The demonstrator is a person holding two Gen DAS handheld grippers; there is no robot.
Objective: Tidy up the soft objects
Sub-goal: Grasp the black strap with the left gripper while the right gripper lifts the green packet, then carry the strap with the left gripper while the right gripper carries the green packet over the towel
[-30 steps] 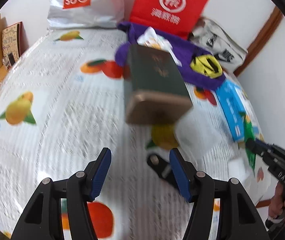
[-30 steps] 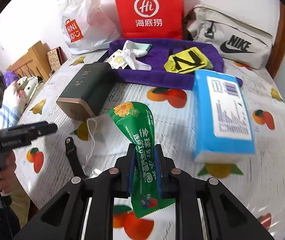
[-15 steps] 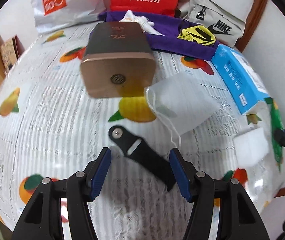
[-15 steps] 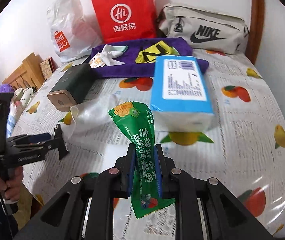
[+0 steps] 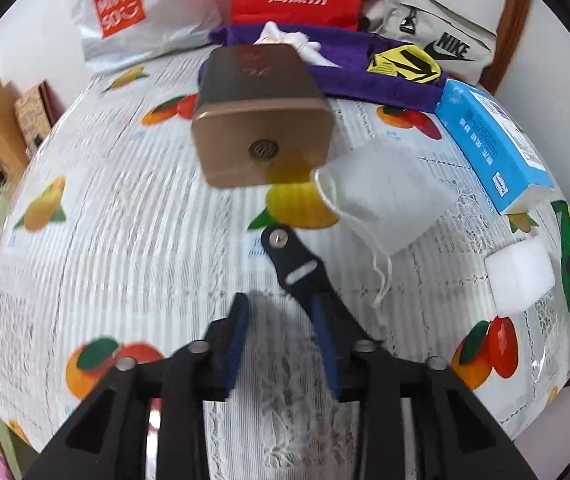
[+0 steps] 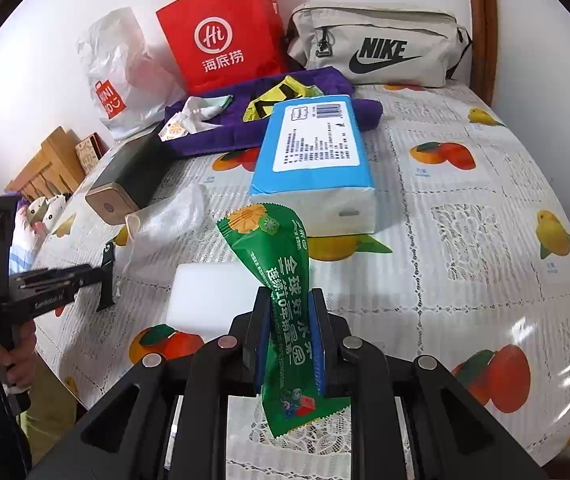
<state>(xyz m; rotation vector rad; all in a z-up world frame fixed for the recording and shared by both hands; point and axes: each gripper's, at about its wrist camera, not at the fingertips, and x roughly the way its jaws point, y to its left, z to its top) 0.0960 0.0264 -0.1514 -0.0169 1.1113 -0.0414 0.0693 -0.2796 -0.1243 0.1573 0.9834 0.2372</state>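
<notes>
My right gripper (image 6: 288,332) is shut on a green snack packet (image 6: 285,304) and holds it upright above the fruit-print tablecloth. My left gripper (image 5: 281,336) is open and empty, low over the cloth, with a black strap (image 5: 297,268) lying just ahead, its near end against the right finger. The left gripper also shows in the right wrist view (image 6: 45,280). A white drawstring pouch (image 5: 381,196), a white foam block (image 5: 521,272), a blue tissue pack (image 6: 313,160) and a purple cloth (image 6: 245,120) with small items lie on the table.
A dark box with a gold end (image 5: 261,120) lies mid-table. A Miniso bag (image 6: 121,76), a red paper bag (image 6: 225,36) and a grey Nike pouch (image 6: 377,44) stand along the back wall. The table edge curves off at left and right.
My left gripper has swung towards the box and dropped closer to the black strap, its fingers narrowing. My right gripper has drawn back and to the right, still holding the green packet.
</notes>
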